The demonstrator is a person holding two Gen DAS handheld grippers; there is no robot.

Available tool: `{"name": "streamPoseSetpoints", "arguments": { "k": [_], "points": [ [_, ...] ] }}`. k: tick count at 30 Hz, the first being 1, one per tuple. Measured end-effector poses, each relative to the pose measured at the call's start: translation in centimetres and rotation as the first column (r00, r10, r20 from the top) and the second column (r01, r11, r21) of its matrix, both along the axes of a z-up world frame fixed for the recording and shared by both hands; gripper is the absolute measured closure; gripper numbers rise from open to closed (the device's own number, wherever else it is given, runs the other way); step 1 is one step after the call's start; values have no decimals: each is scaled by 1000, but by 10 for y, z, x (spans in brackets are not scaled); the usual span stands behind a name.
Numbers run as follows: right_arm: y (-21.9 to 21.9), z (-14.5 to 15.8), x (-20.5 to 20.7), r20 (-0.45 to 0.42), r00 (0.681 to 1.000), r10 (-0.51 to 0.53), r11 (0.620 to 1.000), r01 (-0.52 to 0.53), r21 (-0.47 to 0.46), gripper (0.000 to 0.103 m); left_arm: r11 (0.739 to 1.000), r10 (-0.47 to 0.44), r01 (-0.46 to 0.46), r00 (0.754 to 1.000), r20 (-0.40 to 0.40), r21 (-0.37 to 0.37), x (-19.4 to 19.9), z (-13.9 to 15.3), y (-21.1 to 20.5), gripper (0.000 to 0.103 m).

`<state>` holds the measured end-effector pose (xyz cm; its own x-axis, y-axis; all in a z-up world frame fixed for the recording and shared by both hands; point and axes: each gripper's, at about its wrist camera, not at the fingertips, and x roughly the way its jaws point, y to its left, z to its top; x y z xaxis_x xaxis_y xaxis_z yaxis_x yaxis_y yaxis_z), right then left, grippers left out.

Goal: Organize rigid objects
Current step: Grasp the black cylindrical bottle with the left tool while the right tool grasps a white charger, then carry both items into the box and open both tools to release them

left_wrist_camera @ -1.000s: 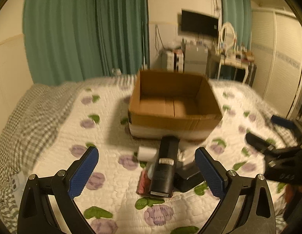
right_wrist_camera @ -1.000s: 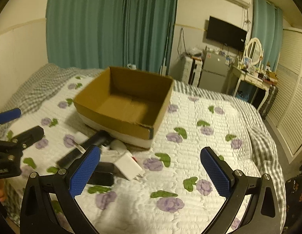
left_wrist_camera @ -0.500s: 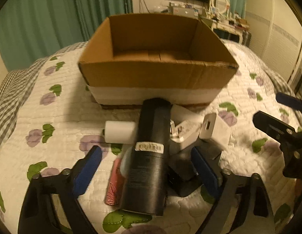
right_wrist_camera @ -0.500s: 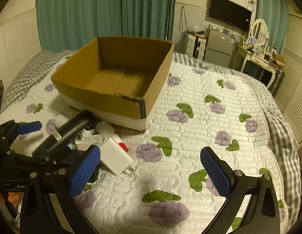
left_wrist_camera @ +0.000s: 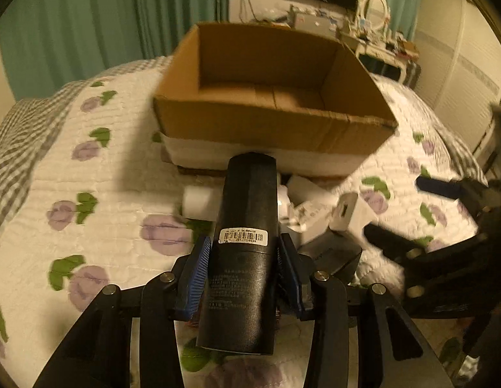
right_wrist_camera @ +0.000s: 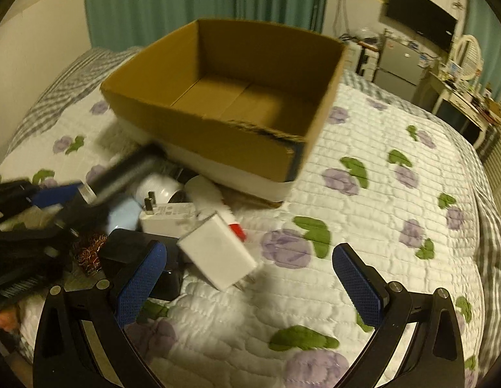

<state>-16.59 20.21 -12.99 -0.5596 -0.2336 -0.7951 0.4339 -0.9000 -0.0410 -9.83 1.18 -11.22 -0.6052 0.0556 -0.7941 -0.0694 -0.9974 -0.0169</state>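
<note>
My left claw [left_wrist_camera: 244, 268] is closing on the black bottle [left_wrist_camera: 242, 252], both blue pads pressed to its sides. The bottle lies on the quilt [left_wrist_camera: 105, 194] atop a heap of chargers, just before the empty cardboard box [left_wrist_camera: 270, 97]. My right claw [right_wrist_camera: 250, 278] gapes wide above the white charger [right_wrist_camera: 218, 252], holding nothing.

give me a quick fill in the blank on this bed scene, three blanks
1. The left gripper has its blue pads on either side of a ____ cylinder.
2. The cardboard box on the quilt holds ____.
3. The right gripper, above the white charger, has its jaws ____.

Missing words: black; nothing; open
</note>
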Motion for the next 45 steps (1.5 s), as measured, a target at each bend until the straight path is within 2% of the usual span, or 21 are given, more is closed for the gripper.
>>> {"name": "streamPoseSetpoints", "arguments": {
  "k": [2, 6, 11, 13, 15, 16, 17, 21, 27, 34, 40, 45],
  "points": [
    [-6, -5, -5, 14, 1000, 19, 1000, -19, 23, 0, 1000, 17, -17, 1000, -16, 10, 1, 7, -5, 60],
    [-16, -16, -15, 57, 997, 42, 998, -45, 46, 8, 1000, 27, -26, 999, -24, 11, 2, 11, -9, 61],
    [-12, -27, -27, 82, 997, 6, 999, -9, 37, 11, 1000, 26, -26, 999, -24, 9, 1, 12, -9, 60],
    [-14, -34, -31, 100, 995, 11, 998, -17, 55, 36, 1000, 23, -23, 999, -23, 9, 1, 11, -9, 60],
    [-15, -43, -35, 128, 992, 7, 997, -16, 69, 52, 1000, 24, -23, 999, -22, 9, 1, 11, -9, 60],
    [-13, -45, -37, 149, 989, 16, 999, -23, 46, 59, 1000, 25, -25, 999, -21, 7, 1, 11, -8, 60],
    [-11, -45, -36, 149, 989, 18, 999, -24, 36, 62, 1000, 23, -23, 999, -23, 4, 2, 10, -8, 60],
    [-5, -31, -27, 101, 995, 10, 1000, -13, 28, 62, 1000, 27, -27, 999, -34, -1, 6, 14, -7, 60],
    [8, 7, -13, 45, 999, 13, 1000, -12, -9, 62, 999, 31, -30, 997, -70, 18, 20, 34, -6, 60],
    [-1, 79, 0, -65, 997, 43, 998, -45, -40, 62, 1000, 15, -11, 983, -182, 20, 28, 89, 0, 60],
    [-14, 135, -22, -147, 987, 71, 996, -77, -41, 62, 1000, 14, -10, 969, -247, 18, -5, 128, 0, 60],
    [-26, 145, -69, -135, 988, 70, 994, -81, -77, 62, 1000, 23, -24, 969, -246, -3, -62, 132, -3, 60]
  ]
}}
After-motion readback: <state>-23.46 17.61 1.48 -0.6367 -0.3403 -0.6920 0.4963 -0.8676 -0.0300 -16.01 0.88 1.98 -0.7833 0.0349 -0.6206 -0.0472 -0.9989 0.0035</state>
